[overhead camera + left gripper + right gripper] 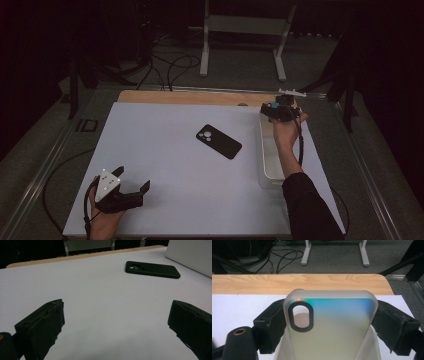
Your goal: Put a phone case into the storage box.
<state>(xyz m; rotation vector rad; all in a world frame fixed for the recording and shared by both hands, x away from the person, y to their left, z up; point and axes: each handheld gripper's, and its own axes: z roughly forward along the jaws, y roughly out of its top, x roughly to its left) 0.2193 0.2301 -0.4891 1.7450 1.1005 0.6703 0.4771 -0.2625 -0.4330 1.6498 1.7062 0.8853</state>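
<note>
Clamped between the right gripper's (332, 325) fingers (270, 326), a translucent case (332, 322) stands upright over the clear bin (267, 150). Left gripper (116, 325) rests low on the white table (165, 165), fingers (45, 325) wide apart with bare table between them. Beyond those fingers, well apart, a black phone (152, 269) lies flat, camera side up.

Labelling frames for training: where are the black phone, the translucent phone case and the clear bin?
black phone (219, 141): high view, middle of its back.
translucent phone case (332, 325): right gripper view, middle of its back panel.
clear bin (264, 165): high view, its left wall.
</note>
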